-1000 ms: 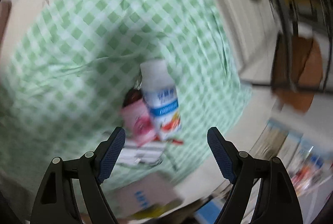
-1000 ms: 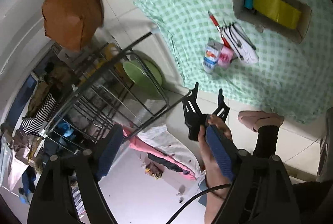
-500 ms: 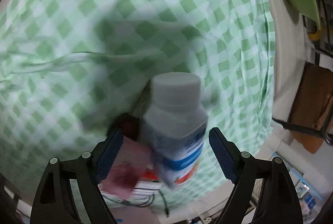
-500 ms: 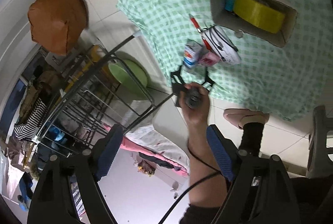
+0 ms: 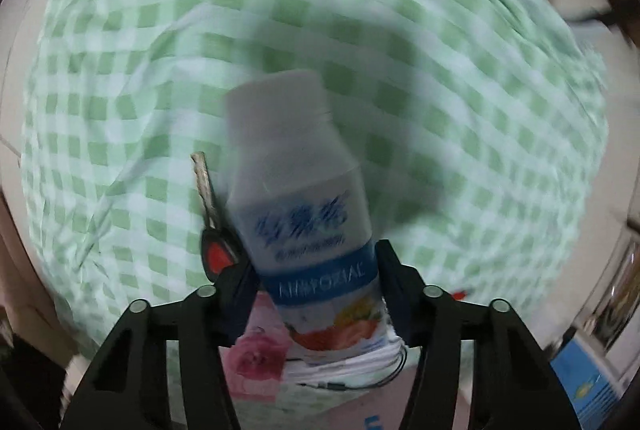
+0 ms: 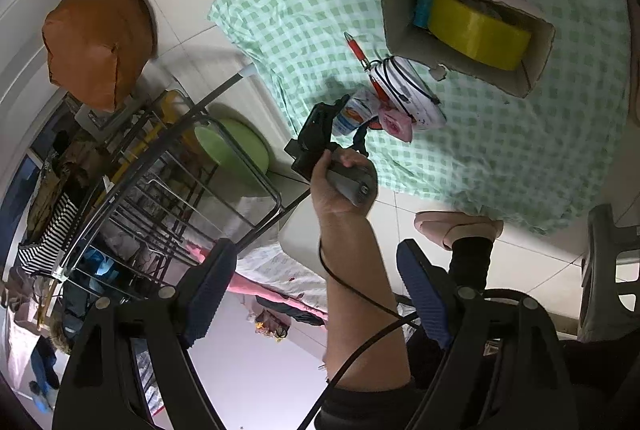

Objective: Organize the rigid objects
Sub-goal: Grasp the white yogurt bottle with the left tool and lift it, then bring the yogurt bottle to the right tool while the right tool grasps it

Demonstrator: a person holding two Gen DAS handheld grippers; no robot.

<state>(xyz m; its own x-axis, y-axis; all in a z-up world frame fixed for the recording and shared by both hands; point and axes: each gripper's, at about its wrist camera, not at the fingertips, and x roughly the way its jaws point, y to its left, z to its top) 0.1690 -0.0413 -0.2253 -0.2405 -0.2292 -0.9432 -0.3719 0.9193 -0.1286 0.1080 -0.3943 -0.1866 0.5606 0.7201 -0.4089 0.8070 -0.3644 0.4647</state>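
The left hand-held gripper [image 5: 316, 284] is clamping the yogurt bottle [image 5: 304, 214]; the right hand-held gripper [image 6: 312, 294] is hanging released. Next move, I judge: lifting it toward the cardboard box [image 6: 536, 42]

Beside the bottle [image 5: 304, 214] a key [image 5: 208, 214] and pink packet [image 5: 260, 354] crowd one flank — bare checked cloth [image 5: 460, 90] lies beyond.

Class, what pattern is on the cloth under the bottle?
Green and white checks on the cloth; clearest in the right wrist view.
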